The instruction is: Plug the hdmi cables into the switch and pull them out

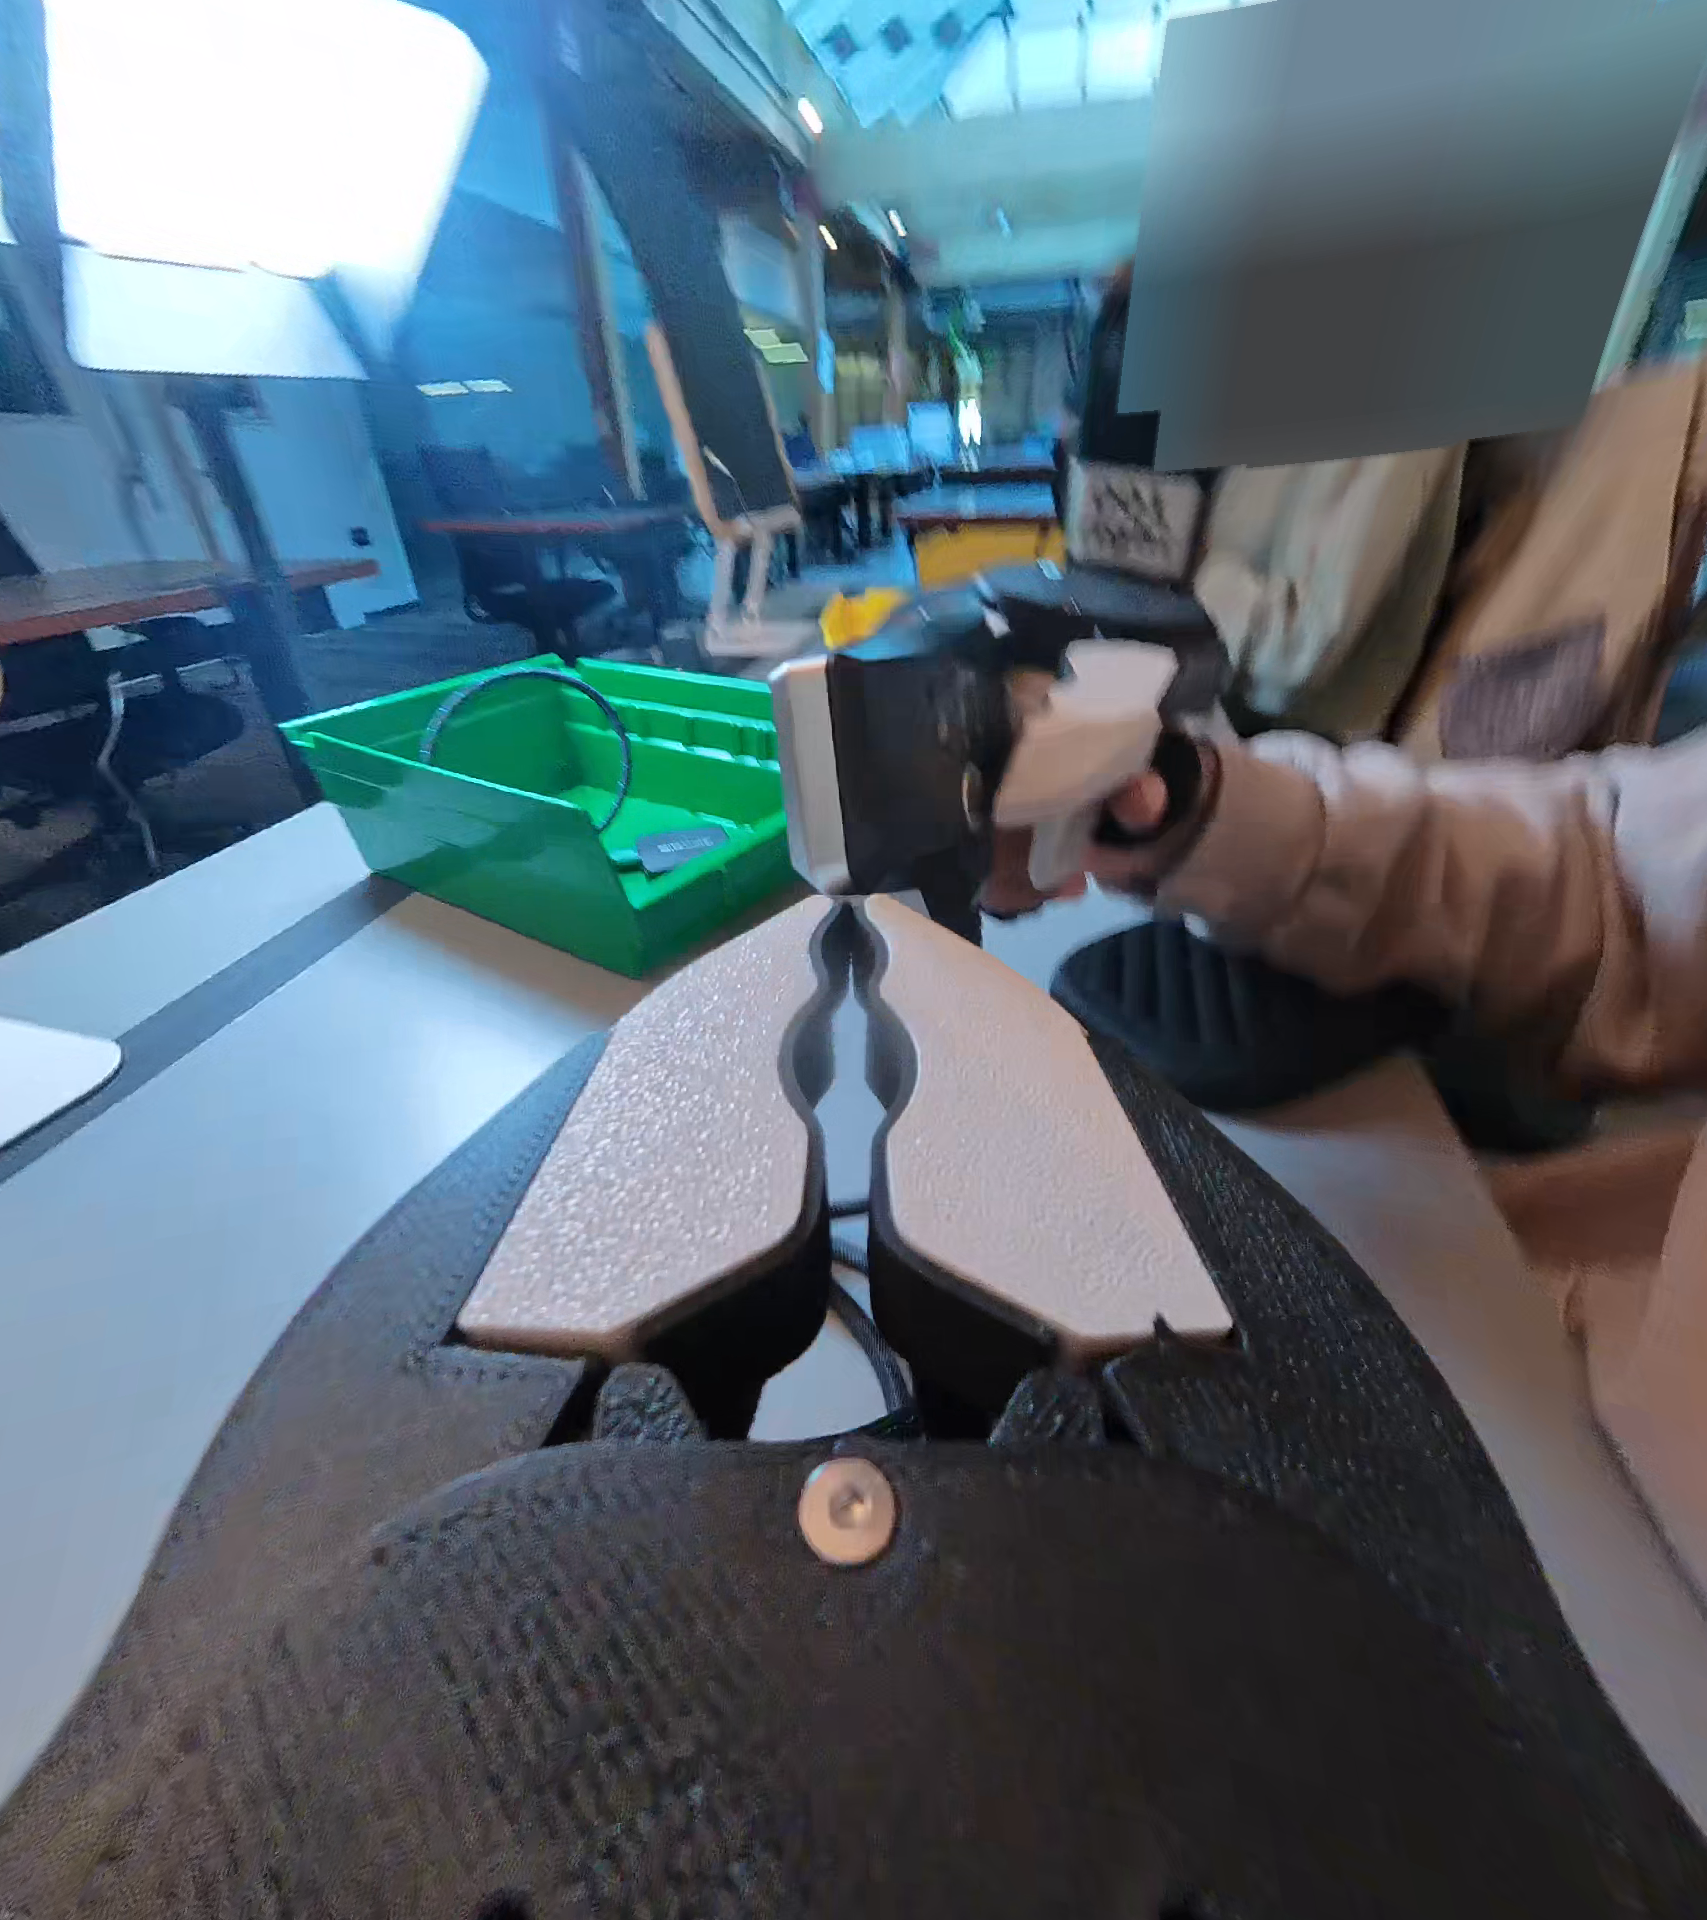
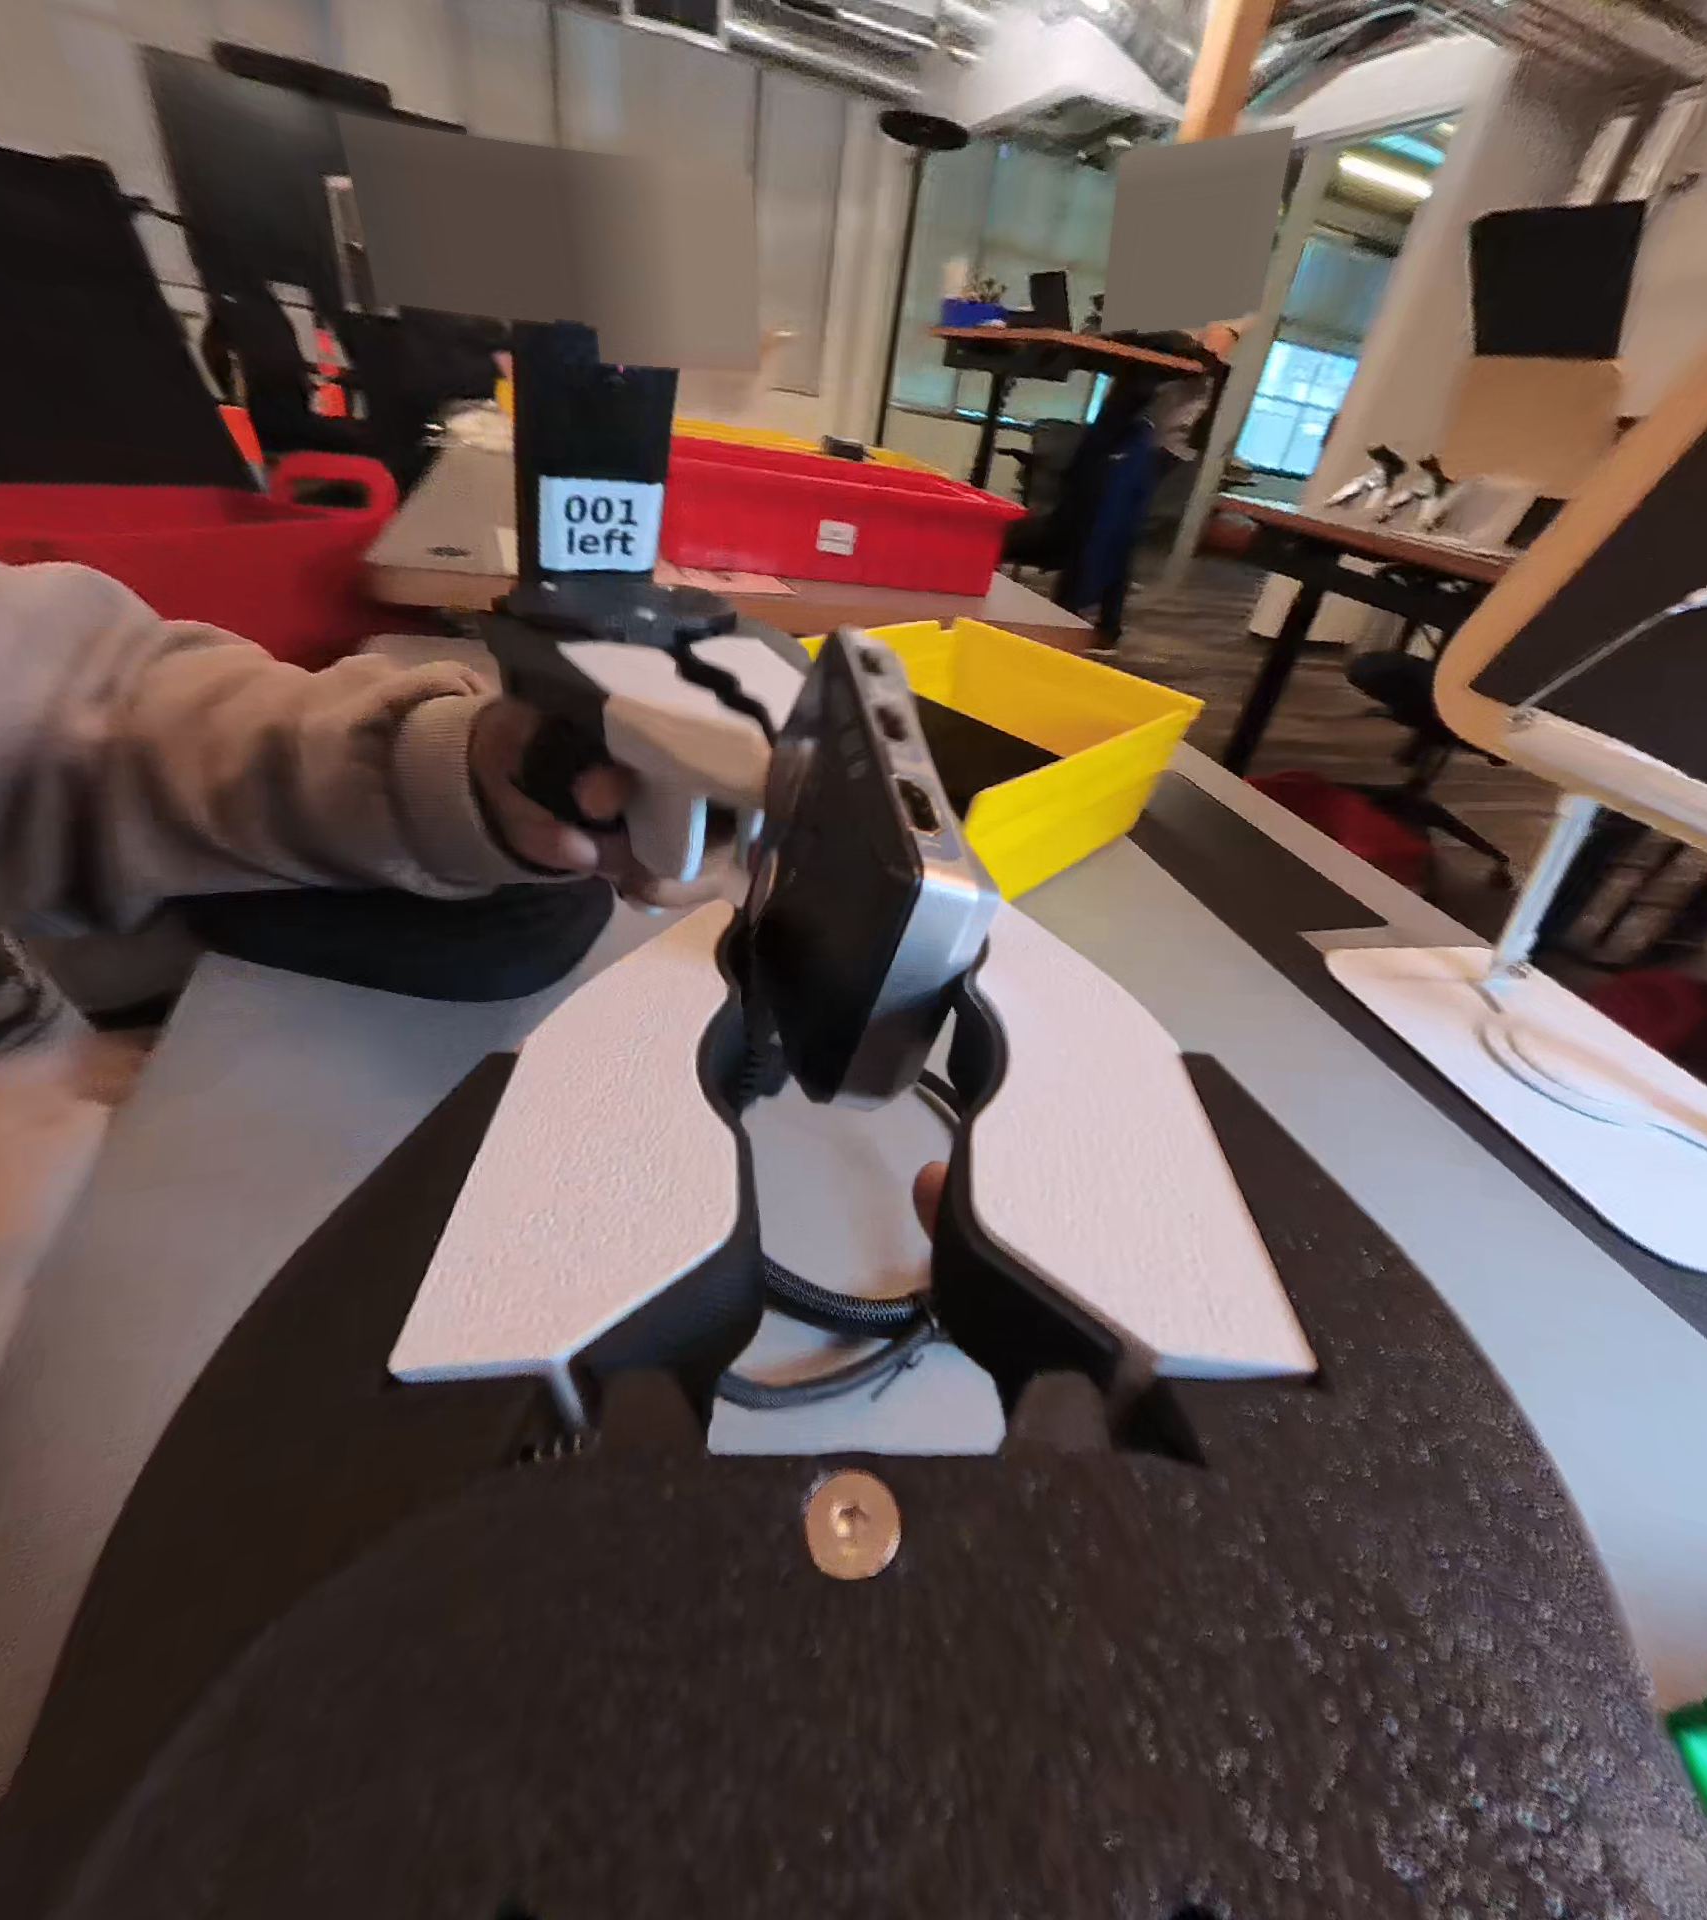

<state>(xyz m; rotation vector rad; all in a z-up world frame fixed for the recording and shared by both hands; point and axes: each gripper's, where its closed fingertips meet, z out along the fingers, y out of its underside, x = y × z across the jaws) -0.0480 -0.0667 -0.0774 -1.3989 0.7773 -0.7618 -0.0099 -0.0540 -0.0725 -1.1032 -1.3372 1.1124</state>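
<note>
My right gripper [image 2: 854,925] is shut on the switch [image 2: 849,852], a black and silver box with several ports along its upper edge, and holds it upright above the grey table [image 2: 1192,1018]. The switch [image 1: 818,769] also shows in the left wrist view, in the right gripper [image 1: 942,790] held by a hand. My left gripper [image 1: 849,912] is shut, its tips meeting just below the switch's lower corner. It shows in the right wrist view [image 2: 714,675] right behind the switch. A black braided cable [image 2: 849,1309] lies on the table under my right gripper.
A green bin [image 1: 475,831] at the table's far side holds a looped dark cable [image 1: 610,748] and a plug [image 1: 683,847]. A yellow bin [image 2: 1067,769] stands behind the switch. A monitor's white base [image 2: 1555,1091] is at the right. Red bins [image 2: 828,520] stand on another table. There is about 5 cm between the tips of the two grippers.
</note>
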